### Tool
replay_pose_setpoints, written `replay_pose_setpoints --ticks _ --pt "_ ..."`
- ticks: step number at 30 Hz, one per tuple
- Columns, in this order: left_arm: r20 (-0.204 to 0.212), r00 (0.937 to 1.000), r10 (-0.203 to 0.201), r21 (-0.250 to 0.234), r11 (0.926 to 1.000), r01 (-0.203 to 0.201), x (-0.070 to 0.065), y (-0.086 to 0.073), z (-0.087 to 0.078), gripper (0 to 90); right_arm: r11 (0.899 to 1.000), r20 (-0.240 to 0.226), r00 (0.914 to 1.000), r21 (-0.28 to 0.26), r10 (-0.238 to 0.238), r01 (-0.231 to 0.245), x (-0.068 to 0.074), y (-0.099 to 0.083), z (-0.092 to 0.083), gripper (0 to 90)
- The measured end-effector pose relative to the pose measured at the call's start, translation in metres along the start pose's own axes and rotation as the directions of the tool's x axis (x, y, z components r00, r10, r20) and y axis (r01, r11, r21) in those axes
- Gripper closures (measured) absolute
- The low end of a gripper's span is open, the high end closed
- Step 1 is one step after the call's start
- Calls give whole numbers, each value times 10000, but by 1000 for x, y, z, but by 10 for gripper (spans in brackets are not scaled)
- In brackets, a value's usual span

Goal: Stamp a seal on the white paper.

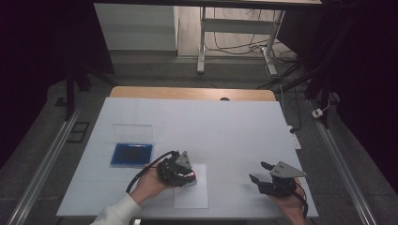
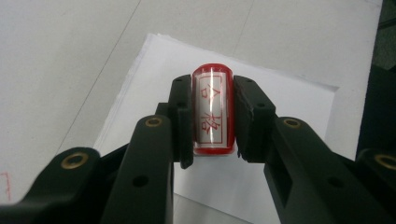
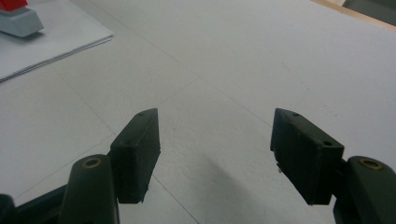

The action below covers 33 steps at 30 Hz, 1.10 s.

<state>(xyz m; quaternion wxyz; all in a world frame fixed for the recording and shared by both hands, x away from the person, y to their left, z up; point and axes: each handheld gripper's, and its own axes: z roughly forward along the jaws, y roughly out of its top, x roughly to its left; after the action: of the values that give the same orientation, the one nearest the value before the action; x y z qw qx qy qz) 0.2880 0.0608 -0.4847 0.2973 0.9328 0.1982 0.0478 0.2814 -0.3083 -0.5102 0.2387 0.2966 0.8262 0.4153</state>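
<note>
Red characters on the clamped stamp are legible from the left gripper view.

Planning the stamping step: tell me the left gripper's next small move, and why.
Probably lower the left gripper straight down until the red stamp presses onto the stack of white paper. Its jaws are clamped on the stamp's sides, and the stamp sits over the paper. The right gripper is open, apart from the paper, with nothing between its jaws, so it could steady the sheets.
</note>
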Motion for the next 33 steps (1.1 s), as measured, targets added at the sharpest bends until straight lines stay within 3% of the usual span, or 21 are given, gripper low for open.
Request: replay_pose_setpoints --ticks 29,33 --pt "51 10000 8 209 9998 -9 -1 3 7 709 10000 4 10000 6 -6 6 0 0 0 324" --pt "-17 10000 66 436 9990 -65 -2 4 9 709 10000 -29 10000 18 -23 23 1 0 0 324"
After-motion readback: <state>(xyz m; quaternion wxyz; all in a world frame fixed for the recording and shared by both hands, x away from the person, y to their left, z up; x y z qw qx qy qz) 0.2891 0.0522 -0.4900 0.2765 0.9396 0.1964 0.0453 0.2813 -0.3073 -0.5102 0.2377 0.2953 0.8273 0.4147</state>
